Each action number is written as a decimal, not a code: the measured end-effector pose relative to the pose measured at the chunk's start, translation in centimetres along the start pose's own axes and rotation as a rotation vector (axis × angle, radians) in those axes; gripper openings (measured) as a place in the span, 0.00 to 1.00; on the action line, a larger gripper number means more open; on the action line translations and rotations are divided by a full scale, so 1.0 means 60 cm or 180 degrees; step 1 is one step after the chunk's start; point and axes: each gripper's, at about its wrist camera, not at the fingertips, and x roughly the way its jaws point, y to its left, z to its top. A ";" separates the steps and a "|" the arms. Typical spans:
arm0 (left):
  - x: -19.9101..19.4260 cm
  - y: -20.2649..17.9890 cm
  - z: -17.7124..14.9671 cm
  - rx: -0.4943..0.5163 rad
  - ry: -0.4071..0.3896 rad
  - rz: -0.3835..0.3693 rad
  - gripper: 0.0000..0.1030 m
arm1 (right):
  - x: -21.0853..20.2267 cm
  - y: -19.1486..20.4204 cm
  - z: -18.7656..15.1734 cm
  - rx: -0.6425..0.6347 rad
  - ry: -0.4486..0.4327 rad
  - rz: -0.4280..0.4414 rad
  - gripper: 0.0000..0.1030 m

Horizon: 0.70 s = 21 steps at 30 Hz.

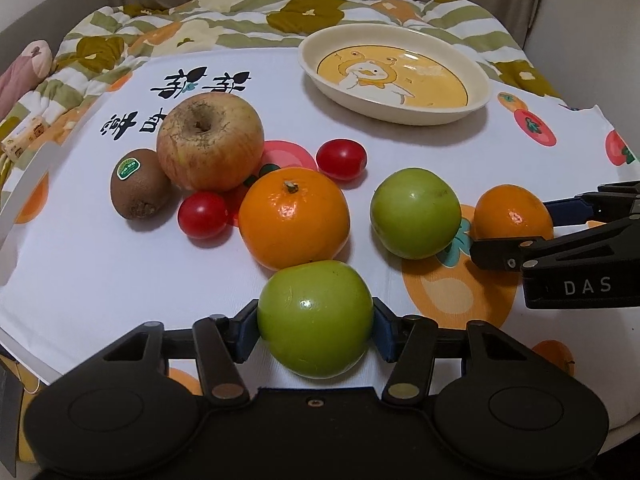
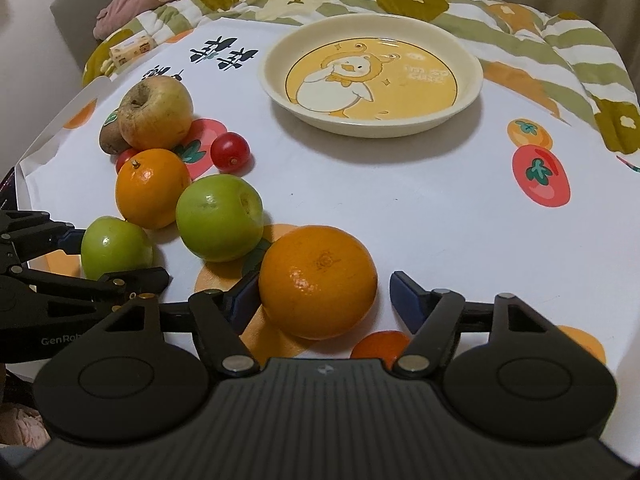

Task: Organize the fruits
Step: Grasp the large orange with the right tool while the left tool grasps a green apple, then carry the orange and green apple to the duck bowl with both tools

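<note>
My left gripper (image 1: 316, 326) is shut on a green apple (image 1: 315, 318), both pads touching its sides; it also shows in the right wrist view (image 2: 116, 247). My right gripper (image 2: 322, 294) is open around a small orange (image 2: 318, 282); the left pad touches it, the right pad stands apart. That orange also shows in the left wrist view (image 1: 510, 213). On the cloth lie a second green apple (image 1: 415, 213), a large orange (image 1: 294, 218), a red-yellow apple (image 1: 210, 146), a kiwi (image 1: 138, 184) and two cherry tomatoes (image 1: 341, 159) (image 1: 203, 215). The duck plate (image 1: 316, 50) is empty at the back.
A white fruit-print cloth (image 2: 400, 208) covers the surface. A flowered quilt (image 1: 168, 28) bunches behind and to the left. A tissue pack (image 2: 132, 50) and a pink plush toy (image 2: 132, 0) lie at the far left. The cloth's left edge (image 1: 24, 184) is close to the kiwi.
</note>
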 end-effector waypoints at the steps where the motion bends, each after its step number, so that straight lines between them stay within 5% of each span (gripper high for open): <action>1: 0.001 0.001 0.000 -0.0007 -0.0005 -0.0002 0.58 | 0.001 0.001 0.000 -0.0009 0.0007 0.0010 0.79; 12: -0.018 0.003 -0.002 -0.0011 -0.0081 0.0027 0.58 | -0.004 0.004 -0.002 -0.0067 -0.0051 0.0042 0.73; 21: -0.089 0.016 0.018 -0.0036 -0.0325 0.0119 0.58 | -0.077 0.011 0.016 0.0004 -0.0256 0.0055 0.73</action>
